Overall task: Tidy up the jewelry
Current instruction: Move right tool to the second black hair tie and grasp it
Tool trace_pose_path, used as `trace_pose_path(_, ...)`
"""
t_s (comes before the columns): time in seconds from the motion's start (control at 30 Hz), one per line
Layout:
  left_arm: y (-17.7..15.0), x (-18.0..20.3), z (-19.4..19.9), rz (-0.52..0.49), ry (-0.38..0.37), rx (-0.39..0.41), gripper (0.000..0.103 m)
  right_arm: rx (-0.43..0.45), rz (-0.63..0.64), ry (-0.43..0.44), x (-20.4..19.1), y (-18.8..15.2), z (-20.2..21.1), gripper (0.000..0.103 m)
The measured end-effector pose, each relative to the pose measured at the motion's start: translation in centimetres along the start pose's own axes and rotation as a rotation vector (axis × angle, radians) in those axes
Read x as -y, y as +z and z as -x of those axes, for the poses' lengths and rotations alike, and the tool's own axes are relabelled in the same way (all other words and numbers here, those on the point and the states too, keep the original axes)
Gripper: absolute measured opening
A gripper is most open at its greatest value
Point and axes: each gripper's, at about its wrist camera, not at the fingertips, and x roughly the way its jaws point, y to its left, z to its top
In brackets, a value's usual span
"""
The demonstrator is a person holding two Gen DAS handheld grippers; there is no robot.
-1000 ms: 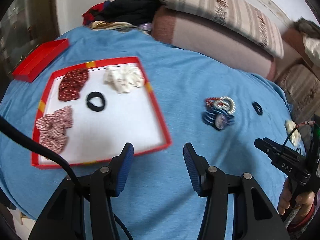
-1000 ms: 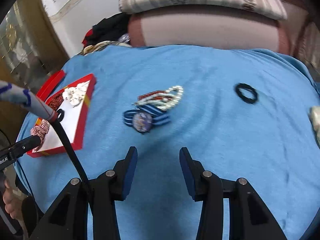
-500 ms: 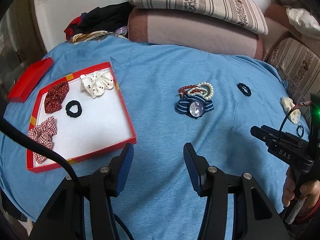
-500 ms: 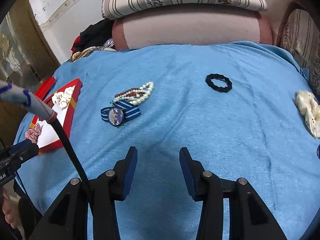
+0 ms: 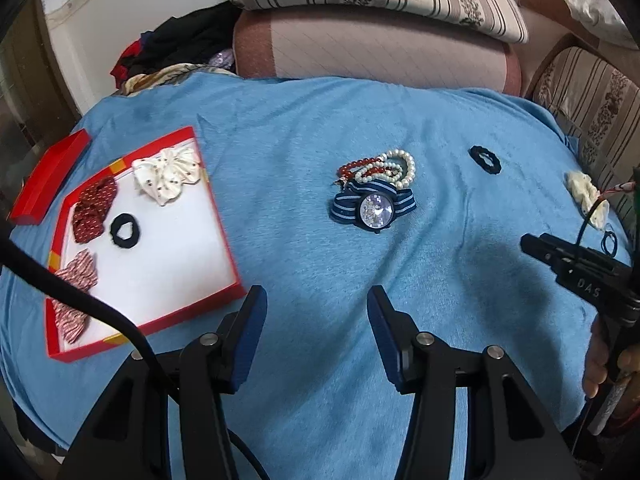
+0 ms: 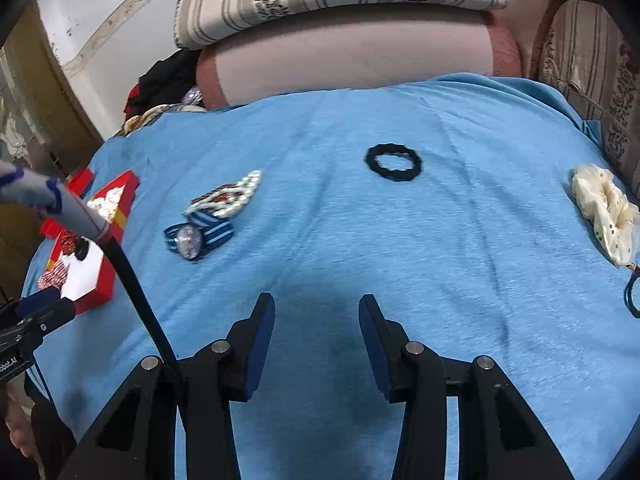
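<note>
a thin dark hair tie is cut off at the right edge.

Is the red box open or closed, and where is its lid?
Open. The red box shows its white inside with four hair ties in it; the lid lies apart, beside its far edge.

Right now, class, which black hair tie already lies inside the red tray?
The black hair tie on the red tray's white floor, beside the scrunchies. The other black hair tie lies out on the blue blanket.
</note>
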Motion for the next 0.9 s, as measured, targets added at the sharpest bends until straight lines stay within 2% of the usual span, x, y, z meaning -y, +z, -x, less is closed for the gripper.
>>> trace_pose_path(0.23,2.9,-0.2,-4.9,0.030,-0.061,-0.040,0.051,0.008,-0.046,-0.062,4.0,2.0,-1.4,0.047)
trace_pose_path(0.5,5.5,0.2,-8.9,0.063,-0.206,-0.056,0.051,0.025,-0.100,-0.069,7.2,4.3,-3.1,0.048)
trace_pose_path(0.77,7.0,3.4,-11.7,-0.025,-0.321,-0.060,0.051,0.031,-0.142,-0.063,8.6,7.2,-5.8,0.052)
trace_pose_path(0.9,7.4,3.6,-11.9,-0.040,-0.357,-0.048,0.049,0.027,-0.157,-0.047,8.6,9.0,-7.2,0.052)
